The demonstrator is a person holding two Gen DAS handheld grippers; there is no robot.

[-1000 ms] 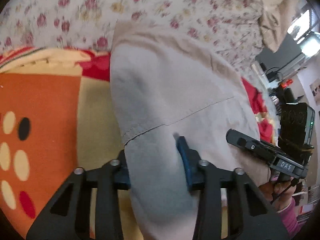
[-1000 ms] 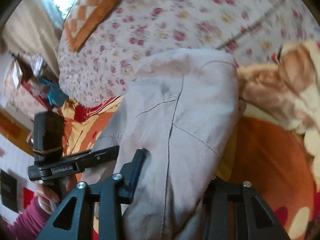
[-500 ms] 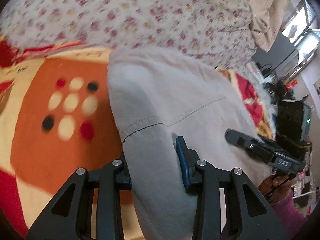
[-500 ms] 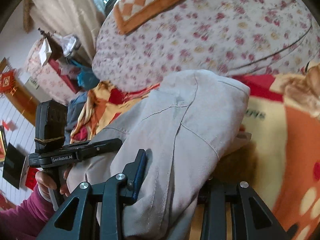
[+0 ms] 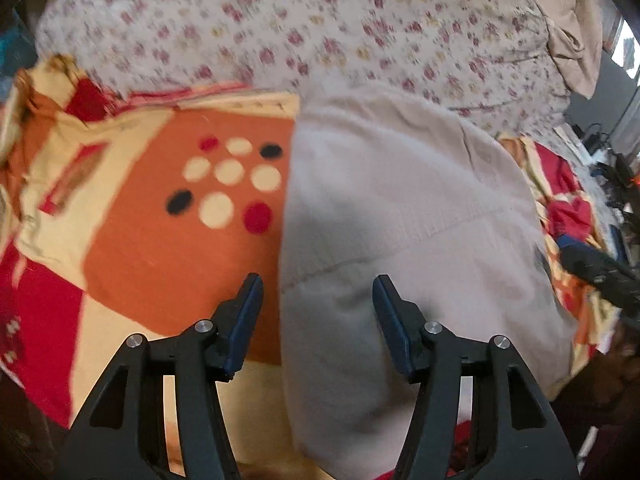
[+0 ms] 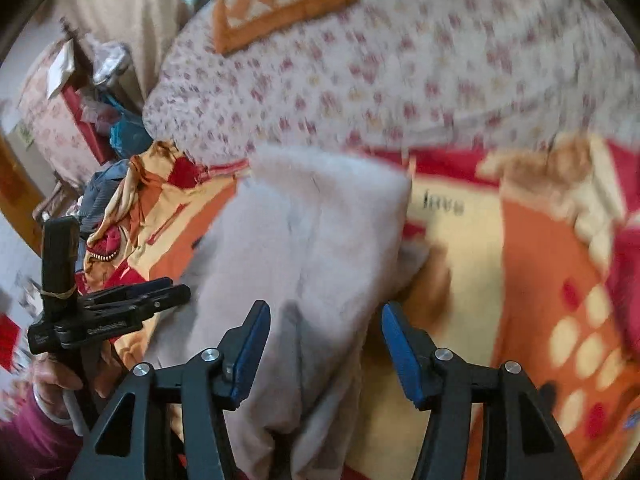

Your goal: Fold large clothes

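Observation:
A beige folded garment [image 5: 400,240] lies on an orange, cream and red blanket [image 5: 168,240]. My left gripper [image 5: 318,300] is open, its blue pads wide apart over the garment's left edge, holding nothing. In the right wrist view the same garment [image 6: 304,264] lies on the blanket [image 6: 520,264]. My right gripper [image 6: 324,328] is open over the garment's near right side, empty. The left gripper [image 6: 120,312] shows at the left of the right wrist view. The right gripper's dark body [image 5: 600,272] shows at the right edge of the left wrist view.
A floral quilt [image 5: 320,32] lies bunched behind the garment. An orange checked pillow [image 6: 280,0] sits on it. Cluttered furniture and bags [image 6: 88,92] stand to the far left. Desk clutter [image 5: 612,160] is at the far right.
Both grippers have opened and let go of the garment, which now lies on the blanket. Both have pulled back and up a little.

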